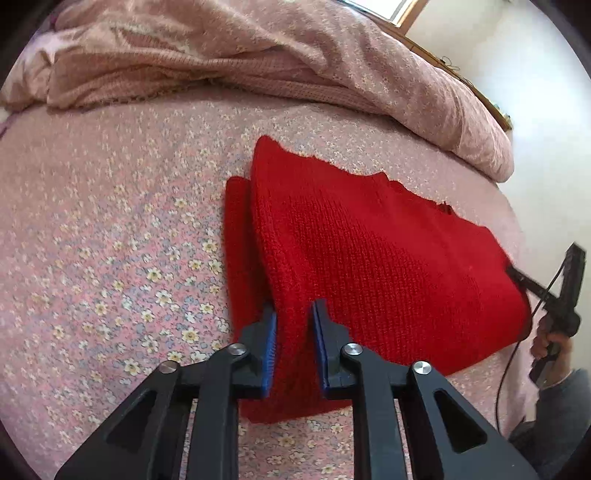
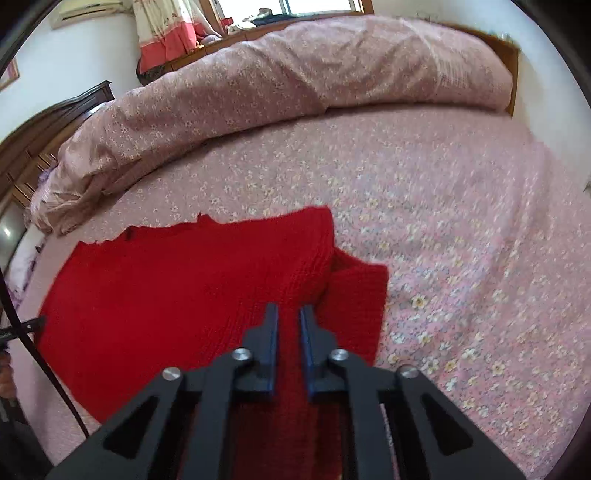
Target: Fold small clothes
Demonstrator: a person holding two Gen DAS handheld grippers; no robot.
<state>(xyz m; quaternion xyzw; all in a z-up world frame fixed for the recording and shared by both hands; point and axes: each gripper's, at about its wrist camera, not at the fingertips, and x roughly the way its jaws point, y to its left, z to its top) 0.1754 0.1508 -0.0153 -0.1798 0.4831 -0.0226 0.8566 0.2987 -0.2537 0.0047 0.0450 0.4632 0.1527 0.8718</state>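
A red knitted garment point(image 1: 369, 266) lies partly folded on the pink floral bed sheet point(image 1: 110, 240). My left gripper point(image 1: 293, 314) is shut on a raised fold at the garment's left edge, with red knit bunched between its blue pads. In the right wrist view the same garment point(image 2: 184, 288) spreads left and ahead, and my right gripper point(image 2: 288, 314) is shut on a fold of it near a loose flap point(image 2: 358, 295). The right gripper also shows at the far right of the left wrist view point(image 1: 517, 277), at the garment's other edge.
A rumpled pink floral duvet point(image 2: 295, 74) is heaped along the far side of the bed. A dark wooden headboard point(image 2: 55, 122) stands at the left and a window with curtains point(image 2: 166, 33) behind. A black cable point(image 2: 44, 369) hangs at the left.
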